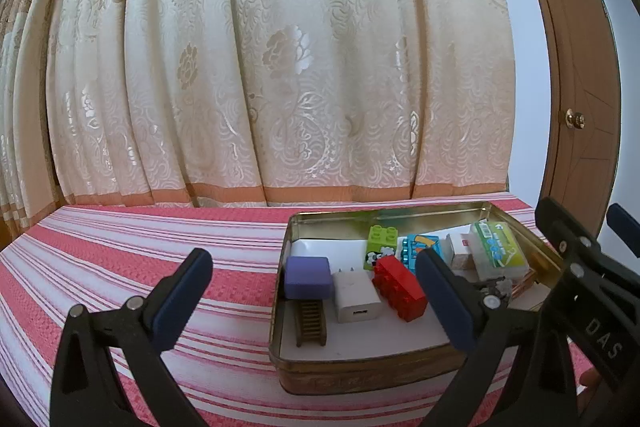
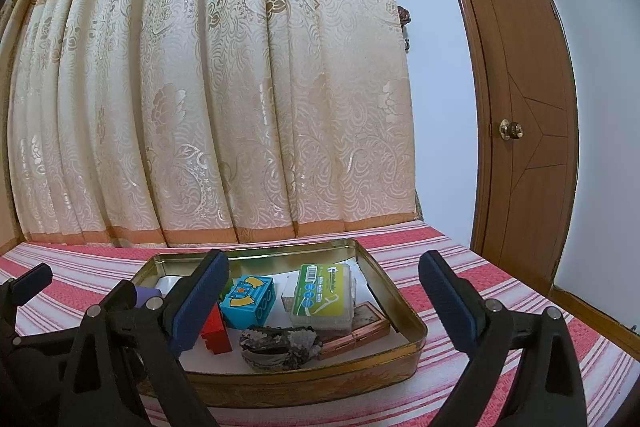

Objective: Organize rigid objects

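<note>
Left tongs (image 1: 316, 297) agape, finger hiding tin (image 1: 360, 367) contents

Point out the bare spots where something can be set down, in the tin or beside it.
Open striped cloth lies left of the tin. Inside, the white floor is bare along the near wall, in front of the white charger and red brick. The far right, around the green box, is crowded.

Bright soft daylight, sheen on curtain (image 1: 280, 67), strong fisheye bending, dark vignetted corners, sharp focus
</note>
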A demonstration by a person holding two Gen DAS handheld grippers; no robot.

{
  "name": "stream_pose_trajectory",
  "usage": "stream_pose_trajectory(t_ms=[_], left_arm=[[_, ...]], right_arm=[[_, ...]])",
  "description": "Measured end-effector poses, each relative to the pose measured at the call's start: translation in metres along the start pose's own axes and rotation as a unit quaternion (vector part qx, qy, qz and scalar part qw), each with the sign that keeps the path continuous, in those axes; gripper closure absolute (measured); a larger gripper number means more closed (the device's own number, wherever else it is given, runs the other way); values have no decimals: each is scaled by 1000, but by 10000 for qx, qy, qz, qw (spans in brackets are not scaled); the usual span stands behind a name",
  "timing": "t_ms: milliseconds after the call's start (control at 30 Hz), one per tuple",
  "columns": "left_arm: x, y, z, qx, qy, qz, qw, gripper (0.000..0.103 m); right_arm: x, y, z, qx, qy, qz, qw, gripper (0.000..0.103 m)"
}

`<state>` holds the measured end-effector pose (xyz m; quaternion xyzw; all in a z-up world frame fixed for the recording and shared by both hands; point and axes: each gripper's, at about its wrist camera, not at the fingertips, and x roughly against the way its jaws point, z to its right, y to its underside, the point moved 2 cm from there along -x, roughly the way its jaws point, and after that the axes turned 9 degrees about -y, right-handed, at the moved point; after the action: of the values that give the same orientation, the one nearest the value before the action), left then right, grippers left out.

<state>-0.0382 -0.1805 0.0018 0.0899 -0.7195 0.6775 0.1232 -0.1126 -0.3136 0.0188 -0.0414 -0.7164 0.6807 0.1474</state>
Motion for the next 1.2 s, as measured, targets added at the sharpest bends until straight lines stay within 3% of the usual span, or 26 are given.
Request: stream_pose_trajectory(t_ms=[1200], left_arm=[[6, -1, -1, -22, -21, 80, 10000, 0]], right_arm=[[6, 0, 1, -1, 19, 38, 10000, 5]])
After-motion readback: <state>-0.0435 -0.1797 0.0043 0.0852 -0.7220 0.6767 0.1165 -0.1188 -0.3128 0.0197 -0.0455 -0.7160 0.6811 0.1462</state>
